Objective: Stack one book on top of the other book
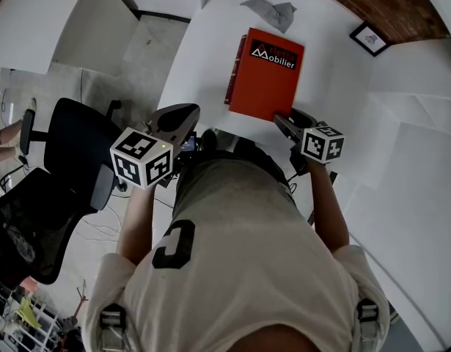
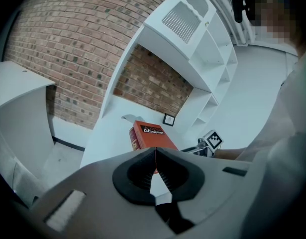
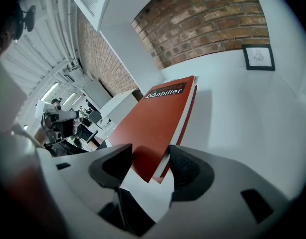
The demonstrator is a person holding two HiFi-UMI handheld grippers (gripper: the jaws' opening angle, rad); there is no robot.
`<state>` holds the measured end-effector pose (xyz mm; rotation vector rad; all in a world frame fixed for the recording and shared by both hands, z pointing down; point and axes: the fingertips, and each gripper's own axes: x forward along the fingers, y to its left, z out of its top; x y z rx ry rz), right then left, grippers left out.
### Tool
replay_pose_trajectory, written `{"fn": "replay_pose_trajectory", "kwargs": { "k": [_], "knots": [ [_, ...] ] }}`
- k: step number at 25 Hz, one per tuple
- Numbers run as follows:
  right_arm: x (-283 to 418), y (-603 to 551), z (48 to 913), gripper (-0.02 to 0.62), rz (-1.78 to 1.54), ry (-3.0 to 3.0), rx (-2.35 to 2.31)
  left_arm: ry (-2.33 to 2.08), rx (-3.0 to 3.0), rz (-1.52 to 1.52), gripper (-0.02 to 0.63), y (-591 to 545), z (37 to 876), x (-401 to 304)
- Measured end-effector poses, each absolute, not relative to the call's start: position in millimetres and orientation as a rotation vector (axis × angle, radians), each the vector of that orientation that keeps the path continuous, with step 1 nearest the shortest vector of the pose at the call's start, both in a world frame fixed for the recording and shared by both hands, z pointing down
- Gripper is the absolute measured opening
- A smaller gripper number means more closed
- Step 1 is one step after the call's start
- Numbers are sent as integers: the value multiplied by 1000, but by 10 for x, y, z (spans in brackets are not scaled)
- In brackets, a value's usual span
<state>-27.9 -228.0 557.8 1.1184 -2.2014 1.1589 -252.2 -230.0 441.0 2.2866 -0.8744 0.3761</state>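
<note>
**Red book on the table, right fingers open at its corner**

A red book (image 1: 268,72) with a black label marked "Mobilier" is seen lying flat on the white table (image 1: 199,53), towards its far half. A darker red spine (image 2: 134,138) is visible below the book's left edge; whether it belongs to a second book underneath cannot be told for certain.

The right gripper (image 3: 150,151) is held at the near right corner of the red book. Its fingers (image 3: 188,169) are spread apart, and the book's corner is seen between them. The white page edge runs just beside the right-hand finger, and no clamping on the book can be made out.

The left gripper (image 2: 155,151) is held back from the table's near edge, well apart from the book and aimed towards it. Its fingers are closed tip to tip, with nothing between them.

A crumpled grey sheet (image 1: 269,12) lies beyond the book on the table. A small framed picture (image 1: 369,38) is set at the far right, against the brick wall (image 3: 212,19). A black office chair (image 1: 75,156) stands on the floor to the left.
</note>
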Motion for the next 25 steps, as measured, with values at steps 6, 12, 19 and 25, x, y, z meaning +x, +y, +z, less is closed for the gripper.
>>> {"fn": "replay_pose_trajectory", "kwargs": {
  "k": [6, 12, 19, 25],
  "knots": [
    [-278, -2284, 5579, 224, 1159, -2200, 1118, -879, 2282, 375, 5, -2302, 4417, -2536],
    [-287, -2278, 5579, 224, 1156, -2203, 1115, -878, 2287, 368, 5, -2294, 4410, -2521],
    [-283, -2288, 5587, 224, 1158, -2203, 1109, -884, 2279, 365, 5, -2288, 4415, -2545],
    [-277, -2286, 5594, 224, 1160, -2206, 1110, -886, 2279, 371, 5, -2272, 4413, -2547]
  ]
}}
